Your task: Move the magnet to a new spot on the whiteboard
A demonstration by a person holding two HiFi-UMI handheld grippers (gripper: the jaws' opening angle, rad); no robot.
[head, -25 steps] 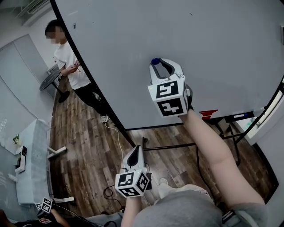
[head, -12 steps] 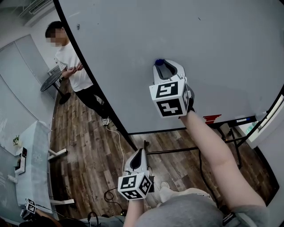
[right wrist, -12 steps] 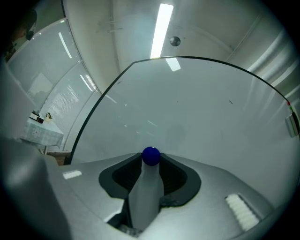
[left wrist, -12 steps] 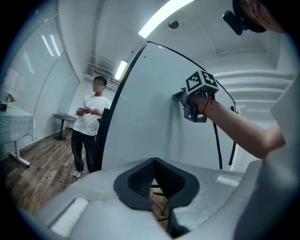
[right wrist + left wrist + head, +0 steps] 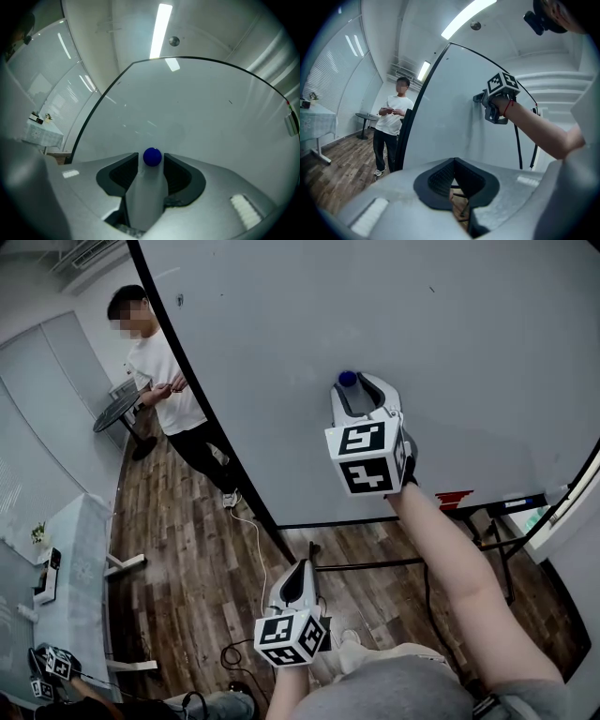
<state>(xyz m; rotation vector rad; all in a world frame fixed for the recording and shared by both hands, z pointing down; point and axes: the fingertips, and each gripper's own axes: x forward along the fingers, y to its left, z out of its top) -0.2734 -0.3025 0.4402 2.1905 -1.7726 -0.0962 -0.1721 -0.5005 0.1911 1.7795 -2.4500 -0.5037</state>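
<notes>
Blue magnet (image 5: 152,156) sits on the whiteboard (image 5: 450,352) between the right tool's (image 5: 361,386) opening jaws (the release step, I judge); next, back straight off. Meanwhile the left tool (image 5: 300,568) hangs closed, empty.

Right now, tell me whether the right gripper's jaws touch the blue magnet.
Apart. The right gripper view shows the right gripper opening, jaws flanking the magnet, whiteboard visible each side.

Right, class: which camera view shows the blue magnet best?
The right gripper view: the magnet sits large and central on the whiteboard, between the opening jaws of the right claw. The head view shows it small at that claw's tip. In the left gripper view it cannot be made out.
</notes>
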